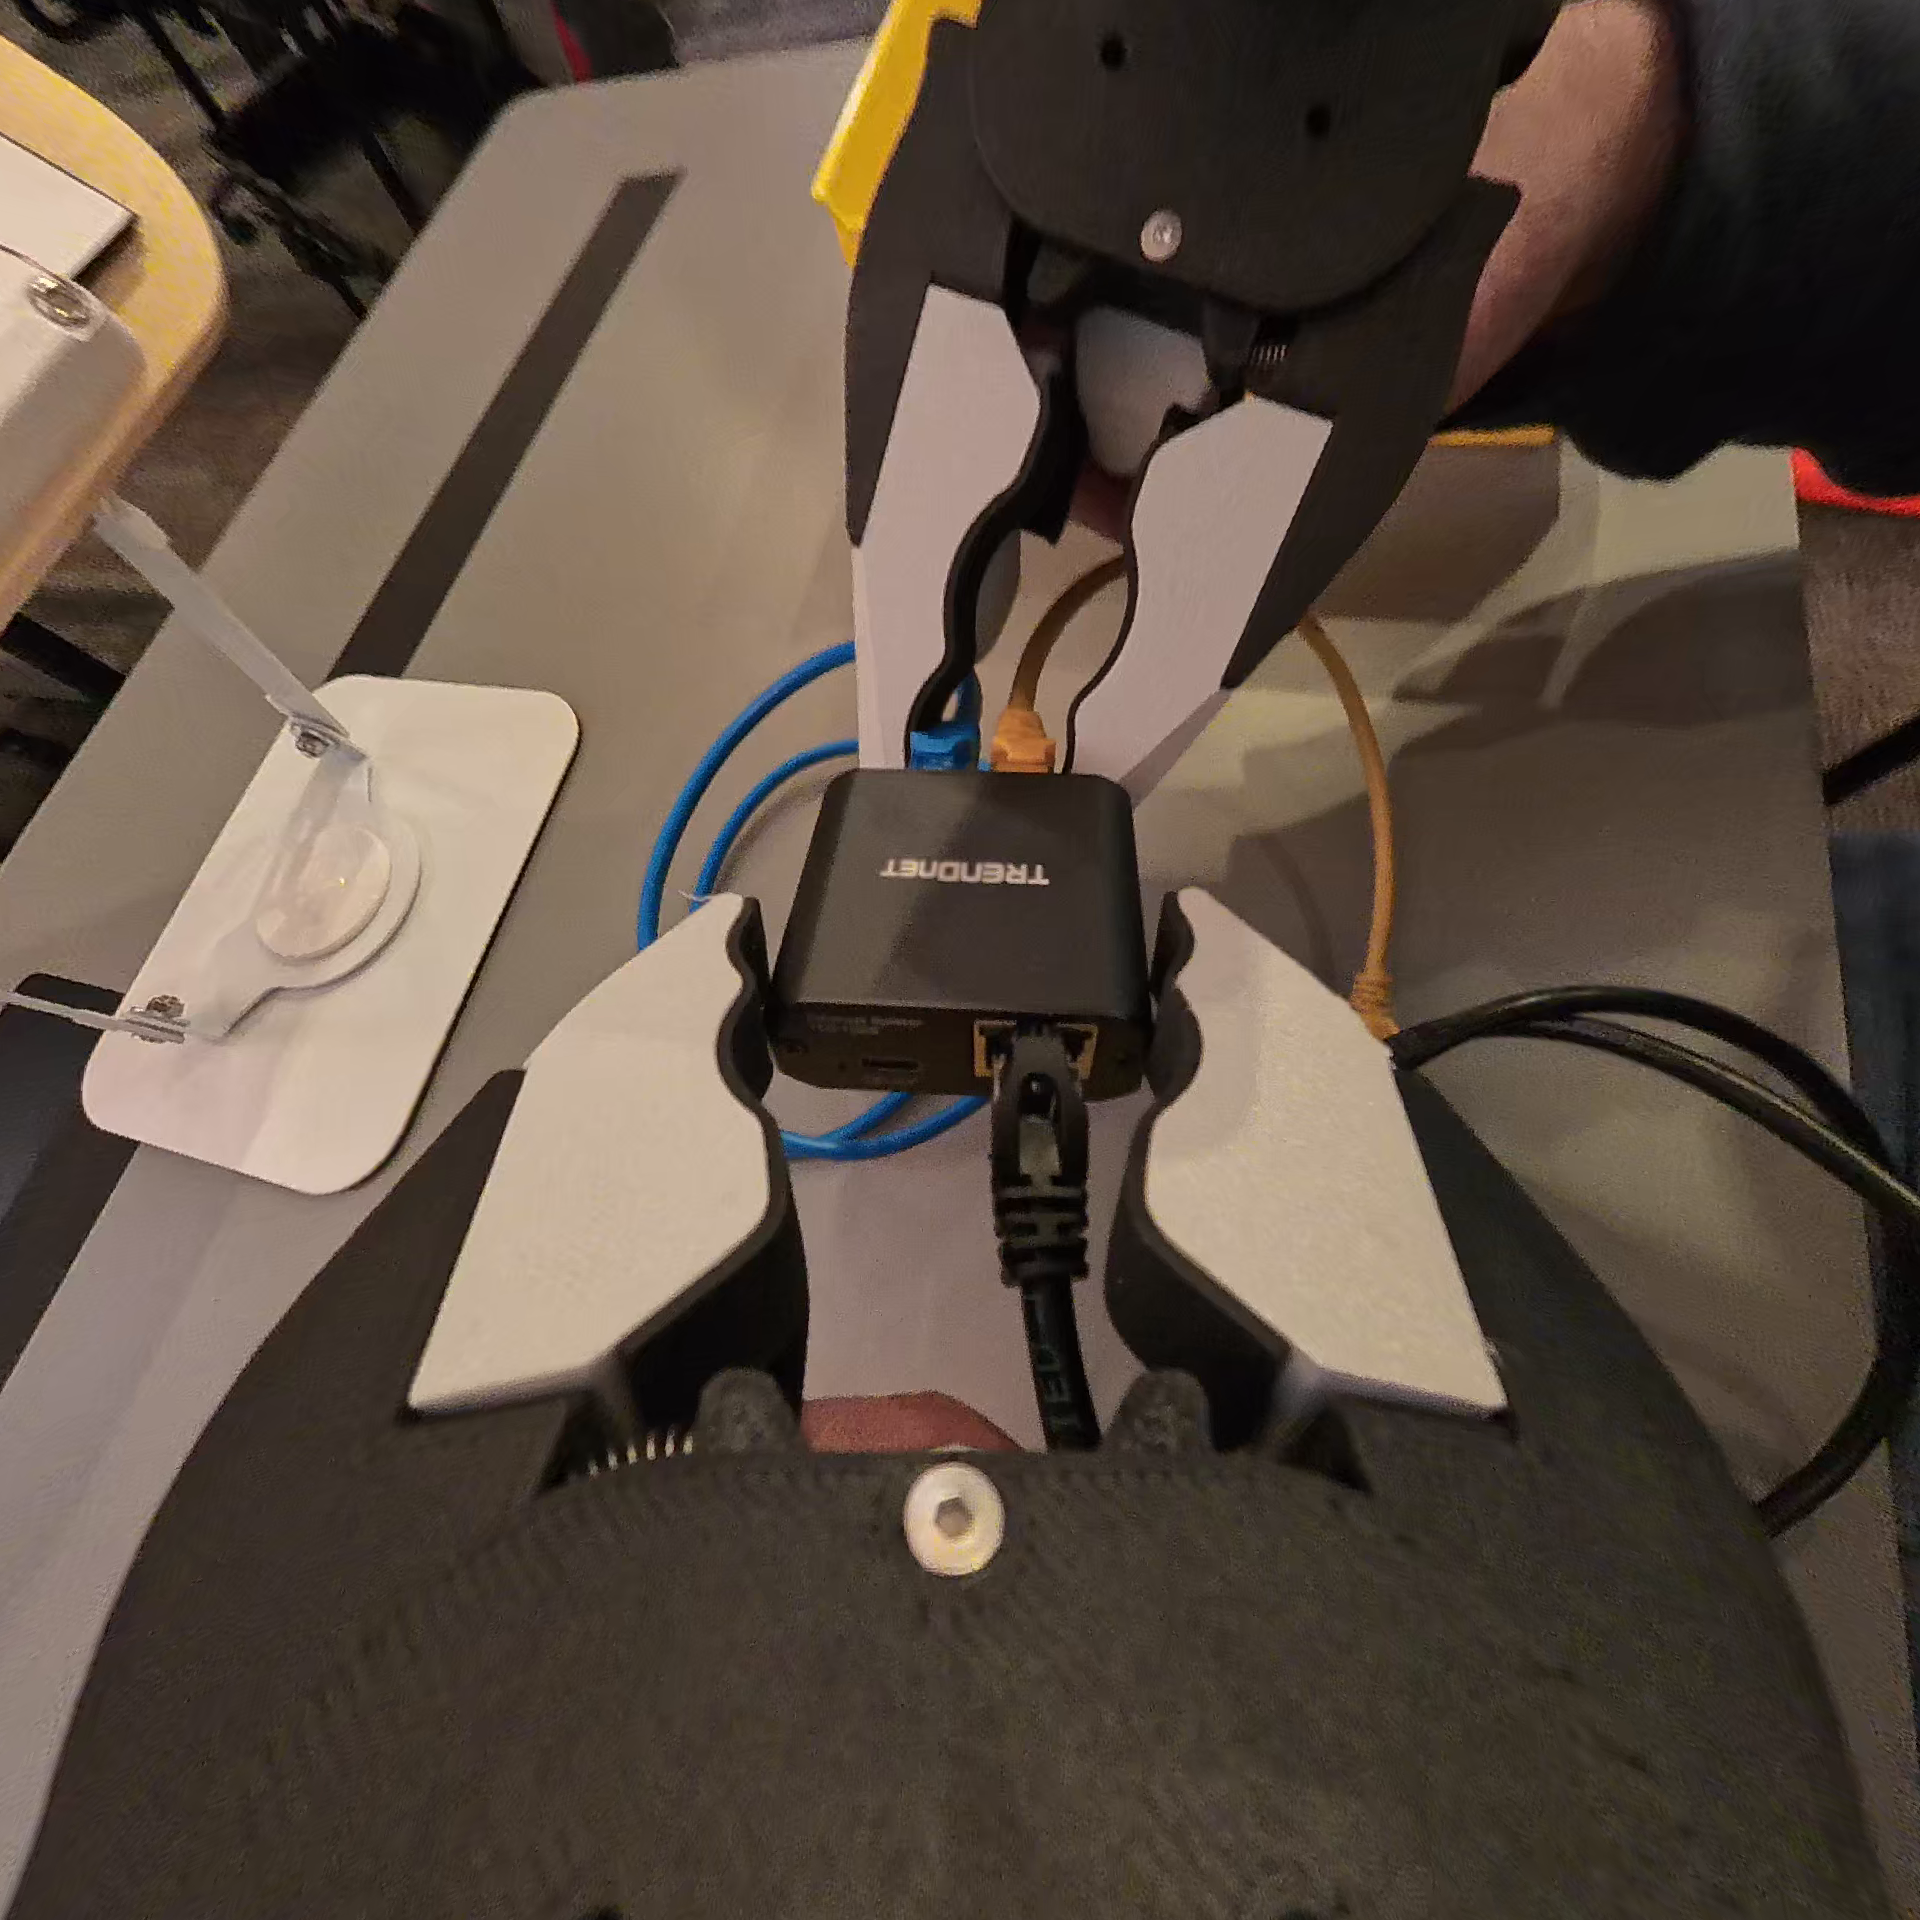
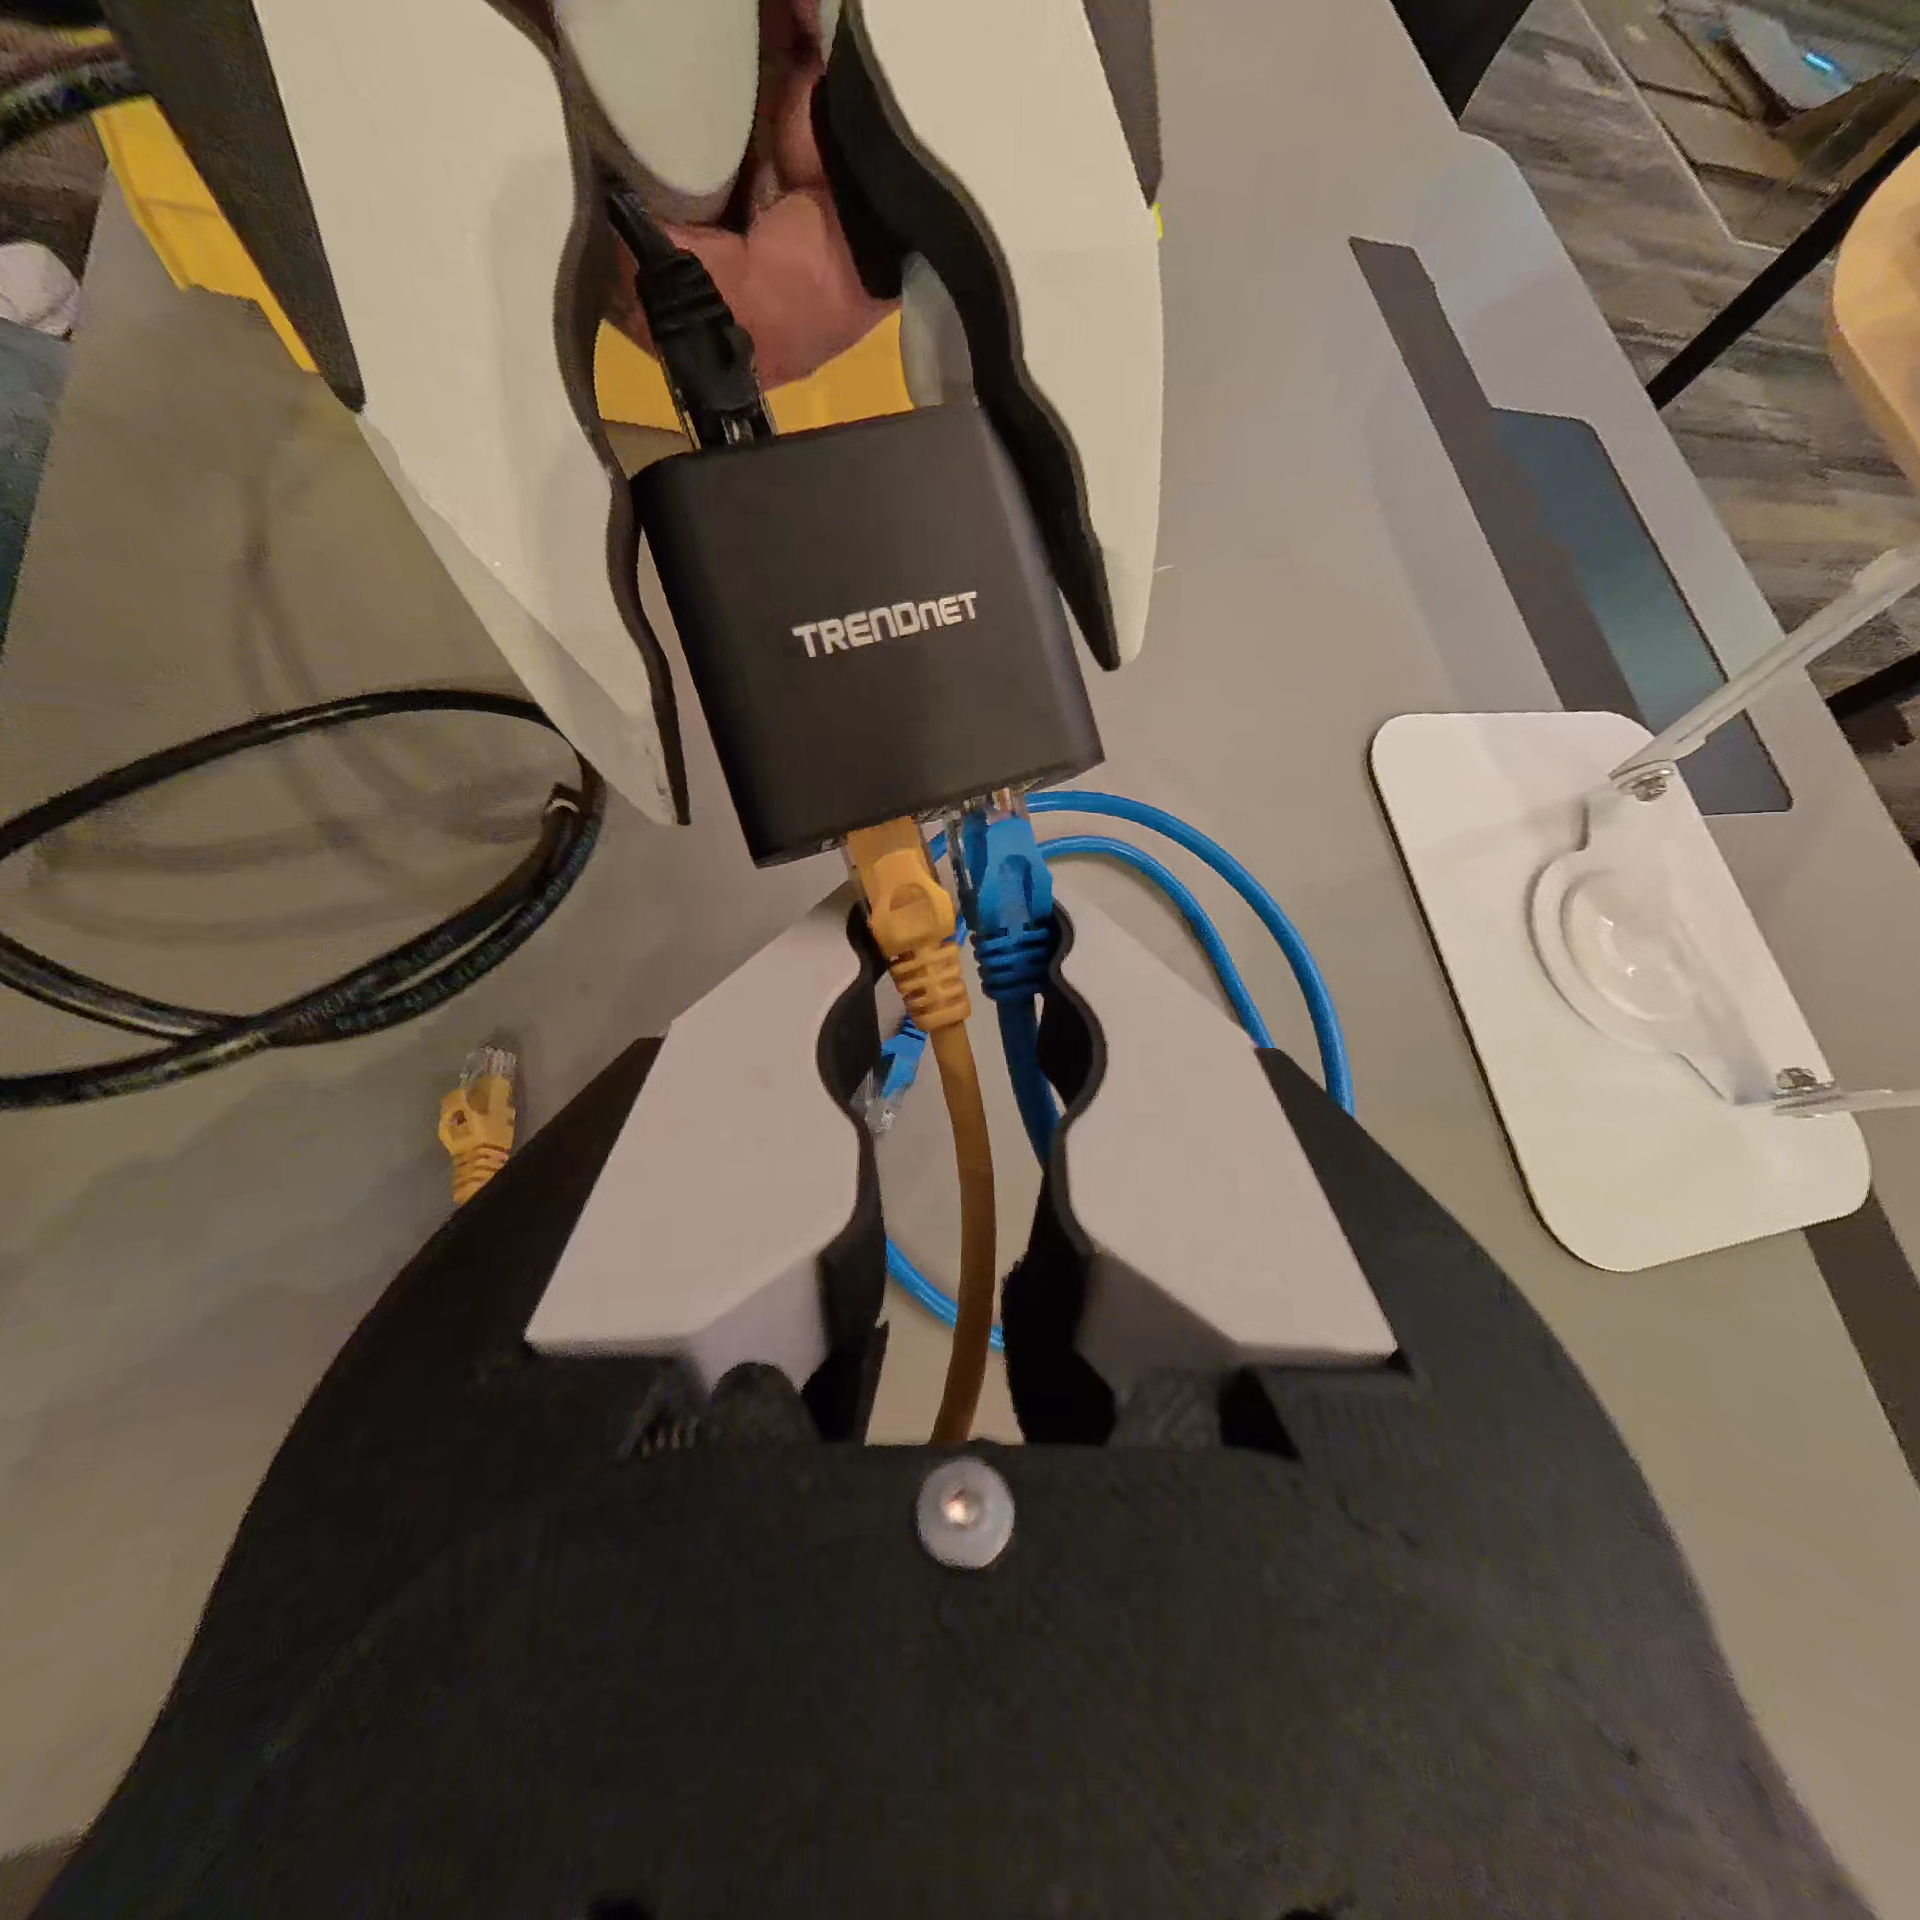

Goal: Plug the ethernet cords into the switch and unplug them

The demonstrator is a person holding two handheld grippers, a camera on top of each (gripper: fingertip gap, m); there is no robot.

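Left gripper (image 1: 958,971) jaws clamp the switch (image 1: 961,914); right gripper (image 2: 961,940) jaws pinch its plugs.

Switch (image 1: 961,904) is showing smooth, satin black casing; grippers' bodies are presenting rough, ridged matt black plastic — table (image 1: 582,540) is appearing matt grey.
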